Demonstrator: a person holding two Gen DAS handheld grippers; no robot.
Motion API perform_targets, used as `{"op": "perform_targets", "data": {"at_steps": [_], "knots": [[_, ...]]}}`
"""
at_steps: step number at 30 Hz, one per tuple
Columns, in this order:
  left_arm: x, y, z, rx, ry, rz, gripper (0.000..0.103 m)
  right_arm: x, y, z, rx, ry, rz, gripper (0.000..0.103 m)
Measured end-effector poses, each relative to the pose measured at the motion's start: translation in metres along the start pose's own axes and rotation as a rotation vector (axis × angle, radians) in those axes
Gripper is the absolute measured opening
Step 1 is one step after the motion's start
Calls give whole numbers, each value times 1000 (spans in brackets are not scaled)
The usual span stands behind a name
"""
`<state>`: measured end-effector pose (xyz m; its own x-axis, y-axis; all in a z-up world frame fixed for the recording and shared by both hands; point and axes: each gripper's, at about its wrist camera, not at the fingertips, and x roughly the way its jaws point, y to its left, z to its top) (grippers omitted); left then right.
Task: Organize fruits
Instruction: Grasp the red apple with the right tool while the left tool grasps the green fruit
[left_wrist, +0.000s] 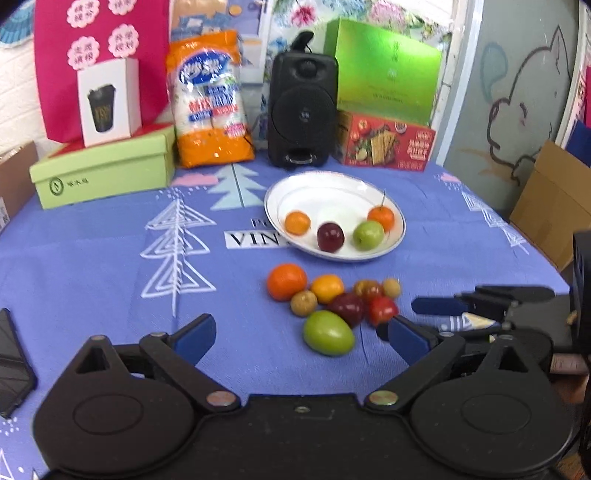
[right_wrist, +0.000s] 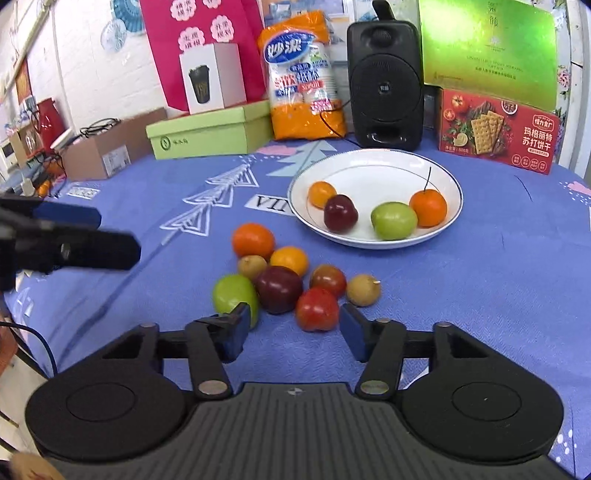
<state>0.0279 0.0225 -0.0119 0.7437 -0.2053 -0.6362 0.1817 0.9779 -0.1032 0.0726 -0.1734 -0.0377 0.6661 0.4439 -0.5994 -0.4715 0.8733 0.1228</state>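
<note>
A white plate (left_wrist: 280, 192) (right_wrist: 373, 158) holds two oranges, a dark red plum (right_wrist: 340, 213) and a green fruit (right_wrist: 393, 220). A pile of several loose fruits lies on the blue cloth in front of it, with a green fruit (left_wrist: 328, 332) (right_wrist: 235, 294), a red tomato (right_wrist: 317, 309) (left_wrist: 382, 310) and a dark plum (right_wrist: 279, 288) nearest. My left gripper (left_wrist: 301, 338) is open, the green fruit just ahead between its fingers. My right gripper (right_wrist: 293, 328) is open, the red tomato at its fingertips. It also shows in the left wrist view (left_wrist: 480, 299).
A black speaker (left_wrist: 302, 110), an orange bag (left_wrist: 208, 99), green boxes (left_wrist: 103, 170) and a red cracker box (right_wrist: 496, 129) line the table's back. A black phone (left_wrist: 13, 365) lies at the left. Cardboard boxes stand beyond both table sides.
</note>
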Motion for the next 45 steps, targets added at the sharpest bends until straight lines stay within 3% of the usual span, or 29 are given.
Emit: {"op": "perform_targets", "data": {"at_steps": [17, 21, 24, 30, 45], "knots": [[46, 0, -5, -53, 78, -57, 103, 29, -12, 2, 32, 51, 2, 72], [56, -2, -4, -57, 96, -74, 103, 31, -13, 1, 32, 56, -2, 56], [63, -2, -4, -68, 108, -84, 103, 30, -18, 1, 46, 57, 9, 56], [76, -3, -6, -89, 136, -94, 88, 27, -20, -1, 56, 53, 10, 55], [82, 3, -10, -131, 129, -127, 90, 30, -21, -1, 55, 47, 11, 56]]}}
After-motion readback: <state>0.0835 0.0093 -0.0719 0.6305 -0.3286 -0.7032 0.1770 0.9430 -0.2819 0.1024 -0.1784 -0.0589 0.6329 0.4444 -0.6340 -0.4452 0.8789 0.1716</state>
